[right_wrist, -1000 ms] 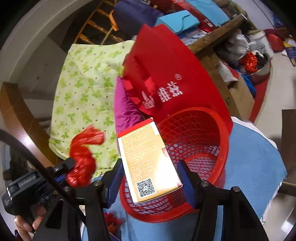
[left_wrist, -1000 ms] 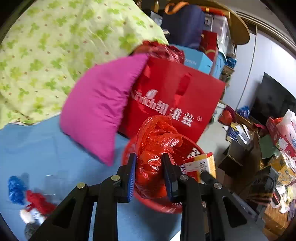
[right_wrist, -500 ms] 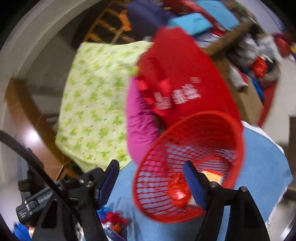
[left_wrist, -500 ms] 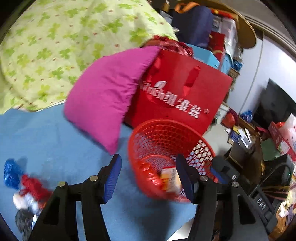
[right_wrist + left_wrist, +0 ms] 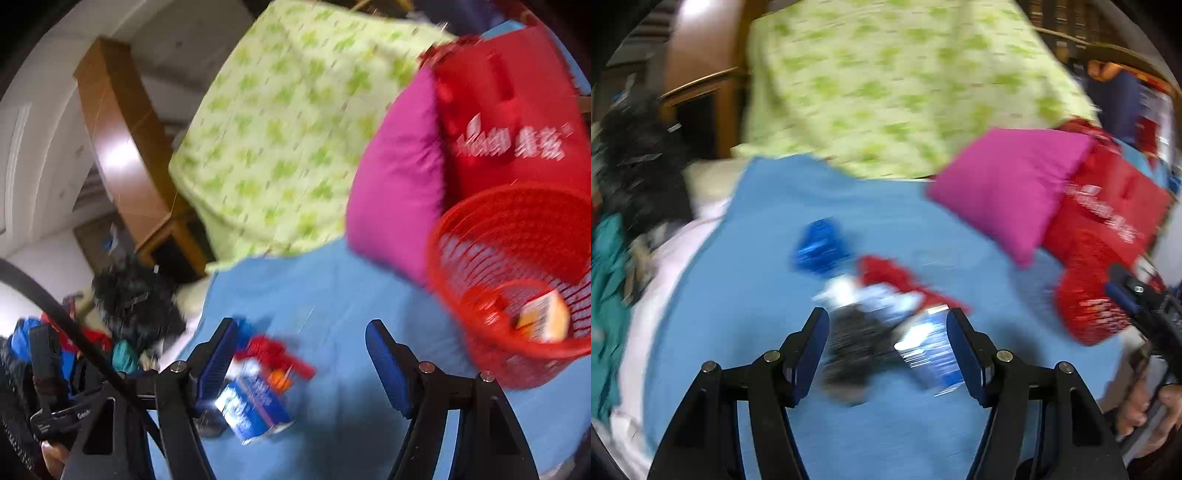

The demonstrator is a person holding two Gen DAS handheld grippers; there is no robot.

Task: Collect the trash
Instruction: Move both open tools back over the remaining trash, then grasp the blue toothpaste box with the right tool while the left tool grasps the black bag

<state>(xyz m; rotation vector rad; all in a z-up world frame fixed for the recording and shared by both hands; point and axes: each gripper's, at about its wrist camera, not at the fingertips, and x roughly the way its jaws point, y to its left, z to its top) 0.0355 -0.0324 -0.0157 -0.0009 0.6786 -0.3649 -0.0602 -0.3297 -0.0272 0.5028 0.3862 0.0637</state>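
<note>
Both views blurred. Blue sheet [image 5: 894, 435] covers the surface.

Left gripper [image 5: 886, 347]: jaws apart and opening, blue pads clear on both sides, nothing pressed between them. Seen through the gap lies the trash pile [image 5: 882, 317]: a dark crumpled piece [image 5: 857, 343] nearest the left pad, a blue-and-white packet [image 5: 932, 354] nearest the right pad, a red wrapper [image 5: 897, 277] beyond them, a blue crumpled wrapper [image 5: 820, 243] farthest off. Whether the fingertips touch any piece cannot be told through the blur.

Right gripper [image 5: 299, 354]: fingers wide apart, nothing clamped. The same pile sits at its left finger; the blue-and-white packet [image 5: 255, 406] lies just beside and partly behind the left pad, with the red wrapper [image 5: 273, 354] just past it. The space by the right pad shows only bare blue sheet.

Red mesh basket [image 5: 517, 295] stands at the right on the sheet, well apart from the pile. Inside: an orange-and-white box [image 5: 543, 317] and a red crumpled bag [image 5: 484, 310]. Behind the basket lean a magenta cushion [image 5: 399, 184] and a red printed bag [image 5: 509, 122], with a green patterned blanket [image 5: 288, 129] beyond.

In the left view the basket [image 5: 1086, 306] is at the right edge, the other gripper's tip in front of it, held by a hand [image 5: 1145, 413].
</note>
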